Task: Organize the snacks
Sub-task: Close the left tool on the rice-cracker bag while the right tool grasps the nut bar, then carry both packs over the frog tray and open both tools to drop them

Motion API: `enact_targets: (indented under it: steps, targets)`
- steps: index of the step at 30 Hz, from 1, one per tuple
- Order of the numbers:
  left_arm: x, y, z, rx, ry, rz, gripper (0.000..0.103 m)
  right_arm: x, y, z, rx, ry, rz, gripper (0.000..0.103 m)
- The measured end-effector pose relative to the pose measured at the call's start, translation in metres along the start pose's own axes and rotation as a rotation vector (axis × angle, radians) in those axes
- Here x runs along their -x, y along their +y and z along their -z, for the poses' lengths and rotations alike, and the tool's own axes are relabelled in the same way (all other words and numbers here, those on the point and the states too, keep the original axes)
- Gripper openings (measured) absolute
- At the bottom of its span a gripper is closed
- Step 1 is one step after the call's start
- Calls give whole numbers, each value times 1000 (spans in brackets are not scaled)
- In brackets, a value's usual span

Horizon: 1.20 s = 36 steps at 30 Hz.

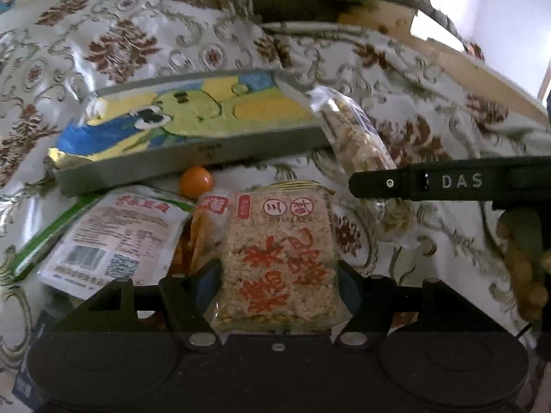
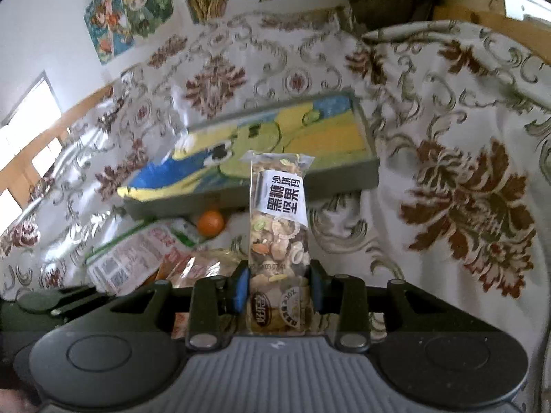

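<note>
clear plastic wraps the puffed rice cake packet [image 1: 280, 258] that fills the middle of the left wrist view, red characters on its face. the left gripper [image 1: 275, 284] pinches it, one pad against each long edge, jaws spread fairly wide to span its width; the packet sticks out forward from between the fingers. beyond it on the patterned tablecloth [image 1: 430, 79] lie a white pouch with a printed label [image 1: 113, 237], an orange-printed packet [image 1: 203, 227] partly under the rice cake, and a small orange fruit [image 1: 196, 181] just in front of a grey tray [image 1: 193, 130] with a cartoon lining. only this view shows the right gripper's finger [image 1: 447, 182] from the side, a black bar marked with white letters coming in from the right, with the nut bar [image 1: 354, 134] reaching from it over the tray's near right corner, and a gloved hand [image 1: 523, 268] at the right edge.

right wrist view: the right gripper [image 2: 279, 290] is closed narrowly on the nut bar [image 2: 279, 230], a slim clear packet with a white black-lettered label, blue-faced pads pressing both its sides near the lower end. the bar points straight ahead and its far end overlaps the tray [image 2: 365, 168] in the picture. the fruit [image 2: 210, 222] and white pouch [image 2: 137, 258] sit lower left of the bar, near the tray's front wall. seen only here: cartoon posters [image 2: 127, 13] on the wall behind the table, and a window [image 2: 31, 117] at the left.
</note>
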<state>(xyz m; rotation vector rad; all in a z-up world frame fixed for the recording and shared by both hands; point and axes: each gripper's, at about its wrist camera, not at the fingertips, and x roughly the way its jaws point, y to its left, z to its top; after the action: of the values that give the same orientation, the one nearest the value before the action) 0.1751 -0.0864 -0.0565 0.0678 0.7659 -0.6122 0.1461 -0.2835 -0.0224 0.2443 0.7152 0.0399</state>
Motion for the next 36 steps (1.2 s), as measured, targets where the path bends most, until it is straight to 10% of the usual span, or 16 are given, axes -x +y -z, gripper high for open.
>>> enact_targets:
  steps: [19,36]
  targets:
    - [-1,51,-82,213,-301,-76,72,-16,-11,-28,-69,-161,-3,39]
    - [-50,139,-102,368,-316,-238,72,-130,20,-83,-68,-185,-32,39]
